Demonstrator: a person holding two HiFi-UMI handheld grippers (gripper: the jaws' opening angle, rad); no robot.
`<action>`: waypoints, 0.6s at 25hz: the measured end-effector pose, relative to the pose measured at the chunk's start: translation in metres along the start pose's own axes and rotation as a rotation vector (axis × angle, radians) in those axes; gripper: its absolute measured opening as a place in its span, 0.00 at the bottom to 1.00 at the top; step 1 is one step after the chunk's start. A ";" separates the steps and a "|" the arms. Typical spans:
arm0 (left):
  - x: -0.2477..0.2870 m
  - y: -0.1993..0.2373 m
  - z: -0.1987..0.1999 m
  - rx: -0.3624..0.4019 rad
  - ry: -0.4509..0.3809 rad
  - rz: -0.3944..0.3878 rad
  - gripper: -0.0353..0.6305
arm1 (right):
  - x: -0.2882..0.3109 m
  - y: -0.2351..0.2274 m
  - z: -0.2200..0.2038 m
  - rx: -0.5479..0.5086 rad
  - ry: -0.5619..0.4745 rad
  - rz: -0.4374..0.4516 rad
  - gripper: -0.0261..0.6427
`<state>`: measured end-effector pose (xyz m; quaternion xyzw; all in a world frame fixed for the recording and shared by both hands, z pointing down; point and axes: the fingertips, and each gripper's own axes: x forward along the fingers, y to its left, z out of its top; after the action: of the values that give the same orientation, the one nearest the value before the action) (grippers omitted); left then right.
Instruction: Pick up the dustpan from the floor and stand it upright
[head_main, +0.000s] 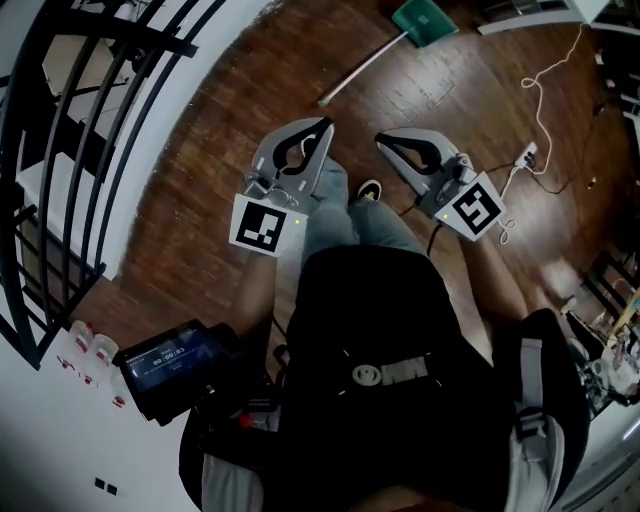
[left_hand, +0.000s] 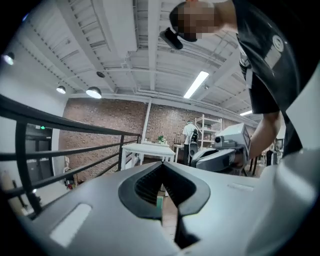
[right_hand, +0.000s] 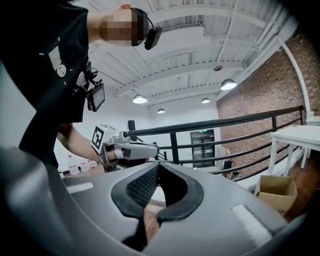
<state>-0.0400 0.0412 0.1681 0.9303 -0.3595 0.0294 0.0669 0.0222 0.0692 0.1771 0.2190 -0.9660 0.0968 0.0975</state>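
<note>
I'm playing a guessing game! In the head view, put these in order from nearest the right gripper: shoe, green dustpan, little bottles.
1. The shoe, just below the right gripper.
2. The green dustpan, ahead on the floor.
3. The little bottles, far left by the wall.

Left claw (head_main: 323, 126) and right claw (head_main: 383, 141) are both shut, nothing in them, held side by side, pointing roughly level.
</note>
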 end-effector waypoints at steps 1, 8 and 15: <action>0.001 0.007 -0.001 0.038 0.011 -0.005 0.08 | 0.007 -0.005 0.002 -0.002 0.000 0.003 0.04; 0.030 0.033 -0.022 0.052 0.032 -0.010 0.08 | 0.039 -0.039 -0.009 0.011 0.048 0.031 0.04; 0.054 0.066 -0.110 0.003 0.121 0.117 0.08 | 0.074 -0.103 -0.081 0.142 0.044 0.055 0.04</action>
<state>-0.0448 -0.0268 0.2895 0.9043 -0.4086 0.0902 0.0853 0.0142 -0.0338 0.2871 0.1964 -0.9600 0.1728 0.1003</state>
